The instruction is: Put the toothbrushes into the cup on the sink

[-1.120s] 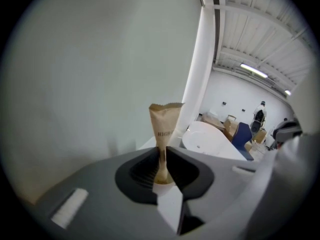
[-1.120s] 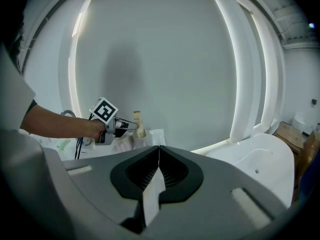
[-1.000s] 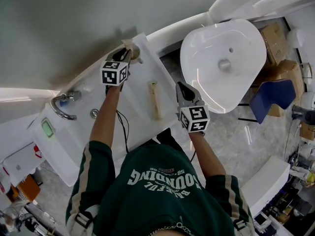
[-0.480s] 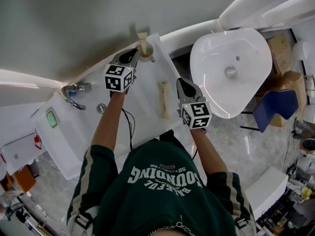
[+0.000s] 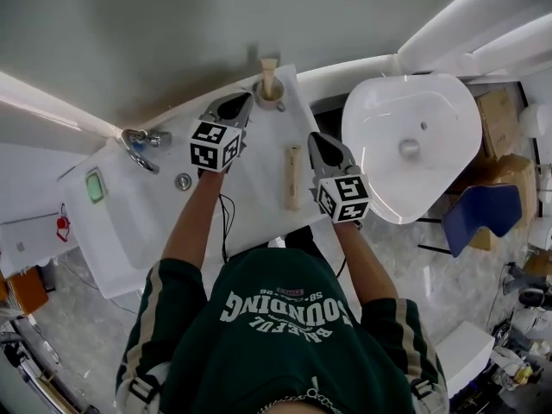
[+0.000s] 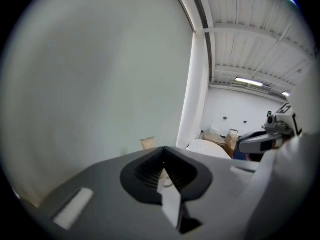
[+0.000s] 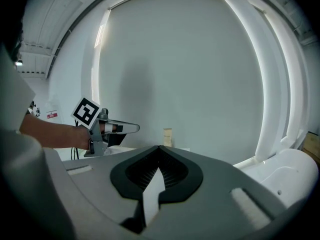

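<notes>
Head view: a person in a dark green top leans over a white sink counter [image 5: 259, 188], one tool in each hand.
cup [image 5: 279, 101]: stands at the back edge of the counter, close to the wall.
upright toothbrush [image 5: 269, 72]: pale wooden handle, standing in the cup and rising above its rim.
second toothbrush [image 5: 293, 178]: lies flat on the counter, in front of the cup and slightly to its right, well apart from it; neither gripper touches it.
left gripper [image 5: 243, 102]: just left of the cup, tips pointing toward it, near the rim; whether they touch it cannot be told.
left jaws: have just been closing and now stand together at the tips, with nothing between them.
right gripper [image 5: 316, 139]: in front of the cup and to its right, just beside the second toothbrush but apart from it.
right jaws: pressed together at the tips, empty.
tap [image 5: 138, 145]: far to the left of the cup, at the bowl end of the counter.
drain [image 5: 183, 181]: left of the cup and nearer the person, just beside the tap.
green-topped dish [image 5: 95, 185]: farther left of the cup than the tap.
separate white basin [image 5: 414, 145]: to the right of the cup, off the counter.
Right gripper view: the left gripper shows just left of the upright toothbrush, against the plain wall.
</notes>
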`<state>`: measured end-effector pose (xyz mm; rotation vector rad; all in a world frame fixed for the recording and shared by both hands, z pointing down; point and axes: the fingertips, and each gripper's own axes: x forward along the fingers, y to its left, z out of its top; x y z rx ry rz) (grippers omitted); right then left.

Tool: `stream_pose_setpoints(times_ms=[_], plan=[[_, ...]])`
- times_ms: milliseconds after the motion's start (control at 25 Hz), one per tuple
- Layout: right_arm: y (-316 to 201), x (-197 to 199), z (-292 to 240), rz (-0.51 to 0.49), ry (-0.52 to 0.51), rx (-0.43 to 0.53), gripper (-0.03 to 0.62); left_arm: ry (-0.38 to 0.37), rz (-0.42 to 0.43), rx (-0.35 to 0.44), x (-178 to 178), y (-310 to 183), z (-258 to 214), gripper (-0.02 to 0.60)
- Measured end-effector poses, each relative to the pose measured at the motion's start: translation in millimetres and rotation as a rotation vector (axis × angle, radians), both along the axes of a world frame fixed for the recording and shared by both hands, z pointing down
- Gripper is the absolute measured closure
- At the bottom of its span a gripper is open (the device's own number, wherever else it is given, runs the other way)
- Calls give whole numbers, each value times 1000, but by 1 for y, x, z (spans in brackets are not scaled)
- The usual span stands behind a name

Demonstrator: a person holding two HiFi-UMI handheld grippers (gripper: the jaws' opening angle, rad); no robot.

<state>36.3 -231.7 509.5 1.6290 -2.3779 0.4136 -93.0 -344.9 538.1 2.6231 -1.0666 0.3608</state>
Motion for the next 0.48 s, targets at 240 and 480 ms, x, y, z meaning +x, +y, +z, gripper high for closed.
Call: stream_pose_setpoints(times_ms=[240, 480], plan=[[-5, 8, -15, -93, -29, 34, 589, -26, -101, 23, -6, 17, -17, 531], [-6, 23, -15, -169, -54, 25, 589, -49, -179, 10, -4, 43, -14, 531]])
